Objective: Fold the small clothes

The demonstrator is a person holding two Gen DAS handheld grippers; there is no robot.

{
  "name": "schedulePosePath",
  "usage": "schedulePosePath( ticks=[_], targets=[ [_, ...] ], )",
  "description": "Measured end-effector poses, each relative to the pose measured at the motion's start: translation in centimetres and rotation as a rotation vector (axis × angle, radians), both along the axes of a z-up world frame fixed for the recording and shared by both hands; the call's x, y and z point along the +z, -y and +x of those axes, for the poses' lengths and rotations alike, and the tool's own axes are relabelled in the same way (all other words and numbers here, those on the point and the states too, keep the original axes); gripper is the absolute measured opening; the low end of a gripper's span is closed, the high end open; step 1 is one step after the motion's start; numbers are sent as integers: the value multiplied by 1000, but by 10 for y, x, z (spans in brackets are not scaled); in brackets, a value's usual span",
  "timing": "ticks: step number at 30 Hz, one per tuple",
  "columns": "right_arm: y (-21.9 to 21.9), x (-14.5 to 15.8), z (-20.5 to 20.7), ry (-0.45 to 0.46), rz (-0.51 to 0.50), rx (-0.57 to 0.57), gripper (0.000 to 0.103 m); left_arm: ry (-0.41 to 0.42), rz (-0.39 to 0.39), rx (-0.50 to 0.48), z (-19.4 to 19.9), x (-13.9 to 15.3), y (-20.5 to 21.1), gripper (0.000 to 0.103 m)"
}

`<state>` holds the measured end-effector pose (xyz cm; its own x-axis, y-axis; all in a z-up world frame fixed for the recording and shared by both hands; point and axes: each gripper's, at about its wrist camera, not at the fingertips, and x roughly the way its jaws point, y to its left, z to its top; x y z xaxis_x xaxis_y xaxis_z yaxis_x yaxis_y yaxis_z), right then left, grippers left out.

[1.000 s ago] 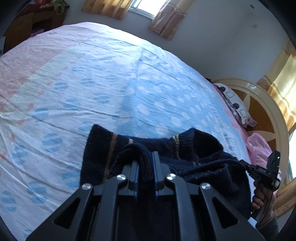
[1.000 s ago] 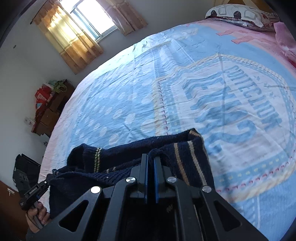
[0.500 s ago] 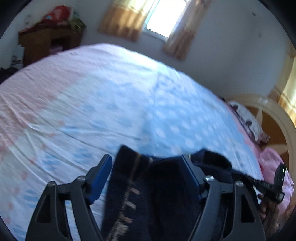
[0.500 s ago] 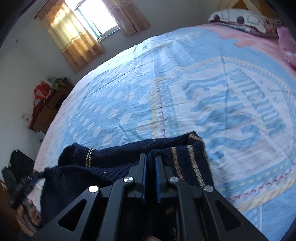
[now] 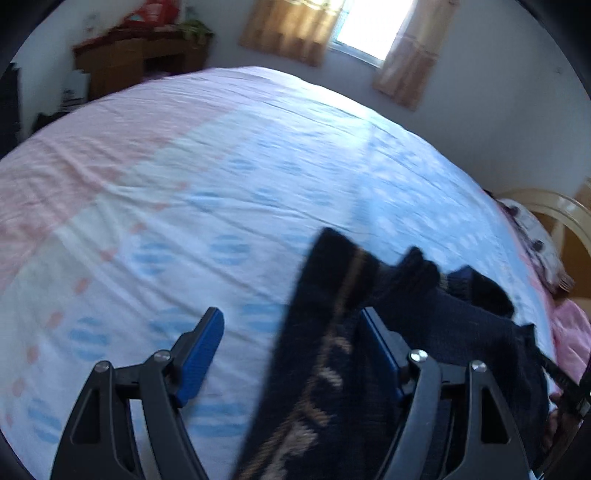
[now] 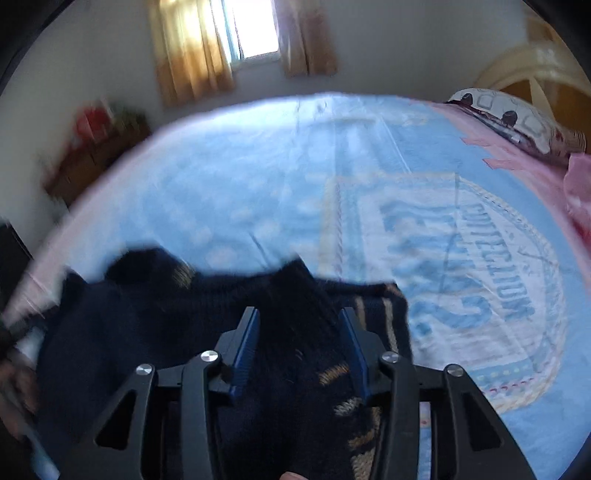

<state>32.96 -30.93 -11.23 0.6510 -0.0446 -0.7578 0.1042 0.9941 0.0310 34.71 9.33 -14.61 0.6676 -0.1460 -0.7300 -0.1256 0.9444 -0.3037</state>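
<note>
A small navy knitted sweater with tan stripes lies bunched on the light blue bedsheet. My left gripper is open, its jaws wide apart, with the sweater's left edge lying loose between them. In the right wrist view the same sweater lies under my right gripper, which is open with the knit loose between its blue pads. Both views are motion-blurred.
The bed fills both views. A patterned pillow and pink cloth lie at the head end by a cream headboard. A wooden cabinet stands by the far wall under a curtained window.
Both grippers were shut on the sweater a second ago. The left opened first, then the right, and the sweater dropped onto the bed. Both cameras tilted upward.
</note>
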Motion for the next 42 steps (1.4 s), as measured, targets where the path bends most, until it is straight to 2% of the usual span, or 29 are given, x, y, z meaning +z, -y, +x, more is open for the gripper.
schedulePosePath(
  ticks=[1,2,4,6,8,9,10,11,12,13,15,18,20,22,24,25,27,29,30,32,35,36,39,42],
  targets=[
    [4,-7,3,-34,-23,-37,44,-8,-11,6,-2,-2,-1,78],
    [14,-14,5,-59,7,-79,44,-18,-20,13,-3,-5,-3,78],
    [25,-16,3,-53,64,-118,44,-22,-7,16,-6,-5,-2,78],
    [15,-11,1,-37,17,-103,44,-9,28,-4,-8,-3,4,78],
    [2,-8,-2,-10,-16,-37,44,2,78,-11,-10,-2,11,78],
    [1,-13,1,-41,-94,-70,44,6,93,-10,-11,-2,13,79],
    [7,-17,1,-52,-109,-107,44,5,101,-11,-13,-2,13,79],
    [21,-18,-2,-47,-35,-154,44,10,97,-12,-14,-2,12,79],
    [26,-18,-4,-52,-27,-192,44,12,88,-11,-15,-2,10,80],
    [26,-17,-7,-54,-76,-229,44,10,75,-7,-14,-3,8,80],
    [17,-16,-12,-48,-157,-234,44,-1,56,-7,-12,-5,6,83],
    [7,-4,-23,-3,-193,-248,45,-13,66,-18,-12,-6,10,89],
    [-8,12,-29,72,-188,-218,46,-19,93,-18,-10,-6,15,91],
    [-26,19,-31,113,-110,-99,46,-21,114,-23,-9,-6,19,91],
    [-48,16,-29,85,-44,45,46,-22,117,-23,-10,-6,19,91],
    [-59,9,-28,57,-42,99,46,-23,115,-23,-10,-6,18,91],
    [-62,-3,-30,21,-81,89,46,-23,108,-23,-11,-6,17,91],
    [-47,-17,-29,-10,-94,21,46,-23,103,-25,-10,-6,17,91],
    [-40,-18,-33,11,-84,14,46,-23,102,-25,-10,-6,16,91],
    [-33,-18,-36,11,-127,-14,46,-23,104,-25,-9,-6,17,91],
    [-23,-16,-43,3,-86,-15,46,-25,103,-27,-9,-6,17,92],
    [-21,-13,-48,-1,-84,-14,46,-26,93,-30,-9,-6,16,92],
    [-18,-5,-67,20,-77,-12,46,-48,-27,-79,-19,-1,8,92],
    [-14,9,-97,76,-51,14,46,-4,-25,-97,-44,12,6,92]
  ],
)
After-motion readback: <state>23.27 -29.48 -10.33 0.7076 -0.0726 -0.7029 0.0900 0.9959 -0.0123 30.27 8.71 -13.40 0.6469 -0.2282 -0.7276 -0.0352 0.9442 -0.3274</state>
